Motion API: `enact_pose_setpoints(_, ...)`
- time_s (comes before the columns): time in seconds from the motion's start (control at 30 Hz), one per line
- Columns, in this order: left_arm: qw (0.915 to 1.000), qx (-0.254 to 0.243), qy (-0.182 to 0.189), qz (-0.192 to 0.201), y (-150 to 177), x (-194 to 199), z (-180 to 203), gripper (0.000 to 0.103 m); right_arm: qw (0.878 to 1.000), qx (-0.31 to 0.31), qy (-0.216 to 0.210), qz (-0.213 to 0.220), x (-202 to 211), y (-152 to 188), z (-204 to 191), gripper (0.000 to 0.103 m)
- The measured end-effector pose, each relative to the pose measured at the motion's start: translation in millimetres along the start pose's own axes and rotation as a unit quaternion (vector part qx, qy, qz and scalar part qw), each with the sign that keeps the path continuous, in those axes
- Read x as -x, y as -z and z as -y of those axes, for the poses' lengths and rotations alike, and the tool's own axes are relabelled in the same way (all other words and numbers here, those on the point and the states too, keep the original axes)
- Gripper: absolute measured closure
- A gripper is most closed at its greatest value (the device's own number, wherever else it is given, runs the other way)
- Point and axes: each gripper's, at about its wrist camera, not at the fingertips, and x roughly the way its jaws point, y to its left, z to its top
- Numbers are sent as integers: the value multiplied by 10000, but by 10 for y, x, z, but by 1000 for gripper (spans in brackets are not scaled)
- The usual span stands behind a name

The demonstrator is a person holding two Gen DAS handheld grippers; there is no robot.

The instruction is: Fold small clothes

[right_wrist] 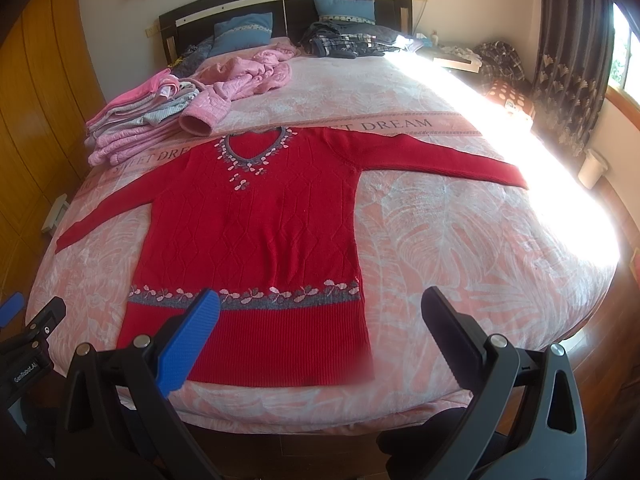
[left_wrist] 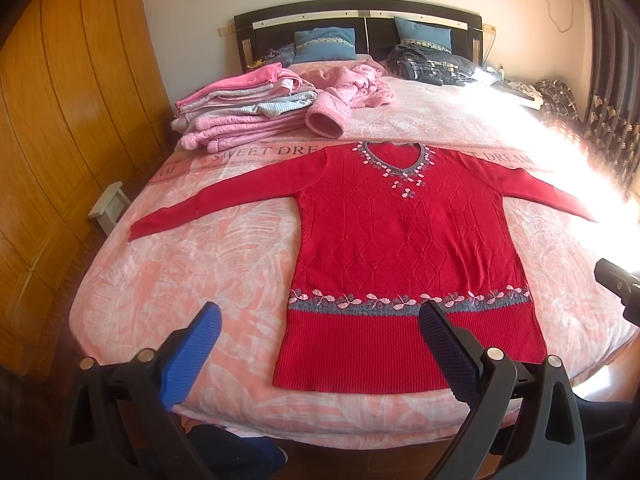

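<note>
A red knit sweater point(left_wrist: 404, 248) point(right_wrist: 256, 236) lies flat, front up, on the bed with both sleeves spread out sideways and its ribbed hem toward me. It has a grey band of pink flowers above the hem and flowers around the neck. My left gripper point(left_wrist: 320, 316) hangs open above the hem's left part, holding nothing. Above the hem's right corner, my right gripper point(right_wrist: 320, 304) is open too and holds nothing. Each gripper shows in the other's view: the right gripper point(left_wrist: 618, 284) at the right edge, the left gripper point(right_wrist: 28, 332) at the left edge.
The bed point(left_wrist: 192, 264) has a pink leaf-pattern cover. A stack of folded pink and grey clothes point(left_wrist: 240, 112) sits at its far left, a crumpled pink garment point(left_wrist: 352, 84) beside it, dark clothes point(left_wrist: 432, 64) and blue pillows by the headboard. A wooden wardrobe point(left_wrist: 60, 120) stands left.
</note>
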Motion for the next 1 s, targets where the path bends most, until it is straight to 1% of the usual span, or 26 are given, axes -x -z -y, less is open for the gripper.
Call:
enact_pose_setpoints(0.23, 10000, 13, 3, -9, 1, -4, 2, 4, 10000, -1, -4, 16, 7, -8, -2, 3)
enact_pose_setpoints(0.4, 9997, 182, 142, -118, -30, -60, -8, 4, 10000, -7, -24, 39, 20, -16, 31, 3)
enact_pose_setpoints(0.47, 9994, 228, 179, -185, -66, -127, -8, 4, 10000, 16, -64, 65, 13, -26, 55, 3)
enact_pose_setpoints(0.53, 9993, 274, 107, -227, -143, -246, 7, 4, 9997, 27, -230, 114, -39, -78, 115, 3)
enact_pose_setpoints(0.6, 9993, 266, -62, -263, -292, -431, 55, 4, 9998, 63, -160, 88, -183, -218, 201, 3)
enact_pose_setpoints(0.63, 9992, 258, -57, -315, -365, -548, 84, 4, 9999, 86, -83, -63, -300, -314, 268, 3)
enact_pose_setpoints(0.7, 9982, 310, 45, -509, -537, -809, 140, 4, 9996, -38, 60, -265, -574, -544, 498, 3)
enact_pose_setpoints(0.73, 9975, 426, 98, -551, -621, -935, 154, 4, 9988, -185, 98, -432, -744, -674, 655, 3)
enact_pose_setpoints(0.77, 9970, 539, 163, -522, -705, -1050, 171, 4, 9974, -387, 41, -609, -921, -805, 829, 3)
enact_pose_setpoints(0.8, 9971, 623, 147, -418, -791, -1155, 193, 4, 9954, -590, -65, -746, -1104, -929, 1021, 3)
enact_pose_setpoints(0.83, 9974, 625, 106, -338, -876, -1265, 232, 4, 9930, -836, -81, -827, -1276, -1036, 1245, 3)
enact_pose_setpoints(0.9, 9983, 448, -34, -378, -1037, -1499, 327, 4, 9883, -1137, -129, -1011, -1614, -1212, 1661, 3)
enact_pose_setpoints(0.93, 9986, 367, -64, -388, -1108, -1610, 372, 4, 9862, -1239, -50, -1100, -1765, -1275, 1872, 3)
enact_pose_setpoints(1.0, 9988, 383, -87, -300, -1214, -1783, 420, 4, 9823, -1418, 155, -1214, -2036, -1356, 2315, 3)
